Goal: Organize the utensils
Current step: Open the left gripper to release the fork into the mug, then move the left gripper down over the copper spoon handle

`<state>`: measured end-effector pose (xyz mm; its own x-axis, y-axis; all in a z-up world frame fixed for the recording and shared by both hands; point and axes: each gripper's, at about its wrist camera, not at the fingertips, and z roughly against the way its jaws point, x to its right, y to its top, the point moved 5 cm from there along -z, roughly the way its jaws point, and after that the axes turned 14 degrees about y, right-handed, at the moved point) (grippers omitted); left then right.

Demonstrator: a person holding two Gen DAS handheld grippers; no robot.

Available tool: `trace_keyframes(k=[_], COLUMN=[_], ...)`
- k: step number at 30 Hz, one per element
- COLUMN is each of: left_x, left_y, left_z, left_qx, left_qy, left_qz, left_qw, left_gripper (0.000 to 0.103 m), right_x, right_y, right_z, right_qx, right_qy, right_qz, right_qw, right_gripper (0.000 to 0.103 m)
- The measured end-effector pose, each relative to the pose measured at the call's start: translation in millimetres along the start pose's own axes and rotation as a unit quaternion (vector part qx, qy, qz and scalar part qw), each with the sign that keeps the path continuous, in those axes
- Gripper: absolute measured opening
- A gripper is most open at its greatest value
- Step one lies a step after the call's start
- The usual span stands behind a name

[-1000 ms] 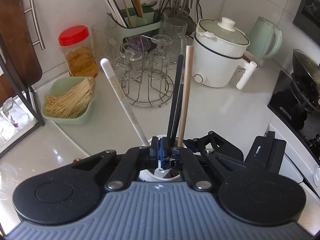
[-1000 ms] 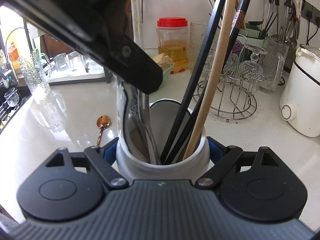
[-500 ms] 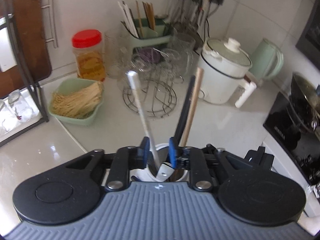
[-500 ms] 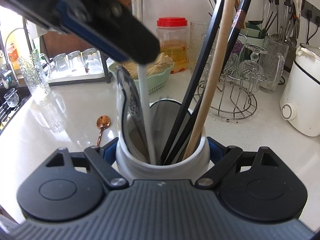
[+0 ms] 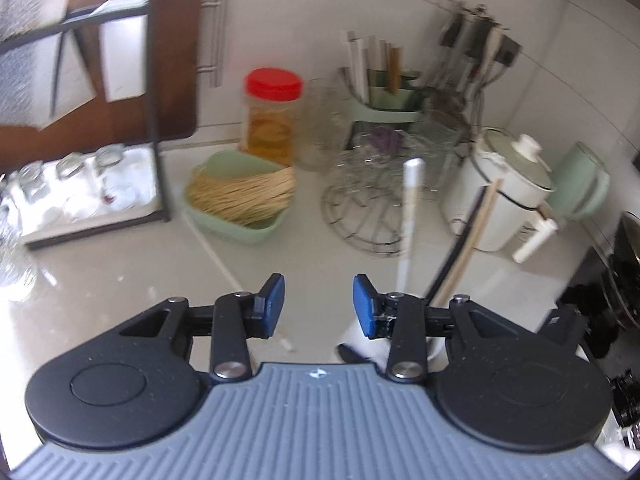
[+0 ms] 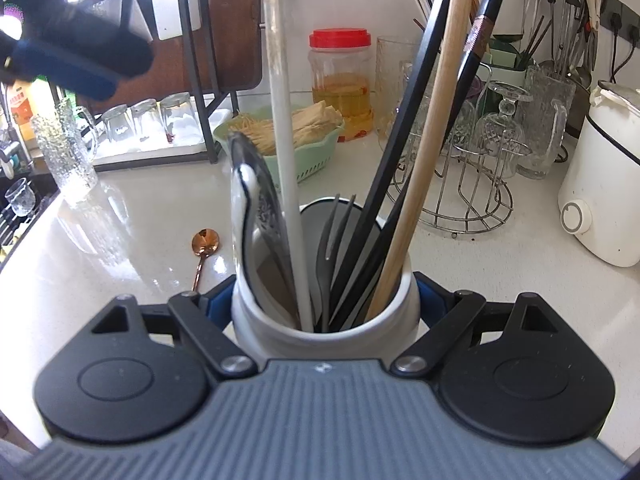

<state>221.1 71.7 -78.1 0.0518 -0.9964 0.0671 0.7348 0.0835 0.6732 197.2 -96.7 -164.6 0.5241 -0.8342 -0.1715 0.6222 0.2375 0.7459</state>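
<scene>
The right gripper (image 6: 324,304) is clamped on both sides of the white utensil crock (image 6: 324,320), which sits on the countertop (image 6: 120,240) toward its front, so that's the anchor. The crock is top-heavy: the white-handled spatula (image 6: 280,120), black utensils (image 6: 404,168) and wooden handle (image 6: 436,120) all lean out far above the rim. If that grip slips or tilts, I'd guess the whole lot swings and tips.

The left gripper (image 5: 318,304) is opening with nothing between its blue pads (image 5: 274,304); the white handle (image 5: 410,208) stands free off to its right. The risk there is clipping that handle.

A copper spoon (image 6: 205,242) lies loose on the countertop just left of the crock, not yet put away, and the wire glass rack (image 6: 460,184) behind is easy to knock.

Both grippers angle downward toward the counter.
</scene>
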Motion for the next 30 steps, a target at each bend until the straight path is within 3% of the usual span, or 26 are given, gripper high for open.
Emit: trace_keyframes(k=[8, 15, 25, 30], left_x=[-45, -72, -78, -67], left_y=[-22, -39, -51, -56], left_z=[-27, -63, -119, -139], left_qx=[-0.029, -0.06, -0.098, -0.106], left_qy=[0.044, 0.058, 0.015, 0.019], left_qz=[0.029, 0.043, 0.062, 0.062], left_qw=[0.9982, 0.9956, 0.9932, 0.9922], left_gripper=[0.047, 0.047, 0.047, 0.047], right_x=[-4, -10, -11, -12], right_y=[-1, 2, 5, 3], right_z=[0, -3, -8, -7], right_qx=[0.001, -0.014, -0.023, -0.019], right_qy=[-0.014, -0.033, -0.064, -0.075], right_qz=[-0.01, -0.016, -0.042, -0.052], right_qw=[1.0, 0.999, 0.997, 0.996], right_gripper=[0.09, 0.09, 0.09, 0.09])
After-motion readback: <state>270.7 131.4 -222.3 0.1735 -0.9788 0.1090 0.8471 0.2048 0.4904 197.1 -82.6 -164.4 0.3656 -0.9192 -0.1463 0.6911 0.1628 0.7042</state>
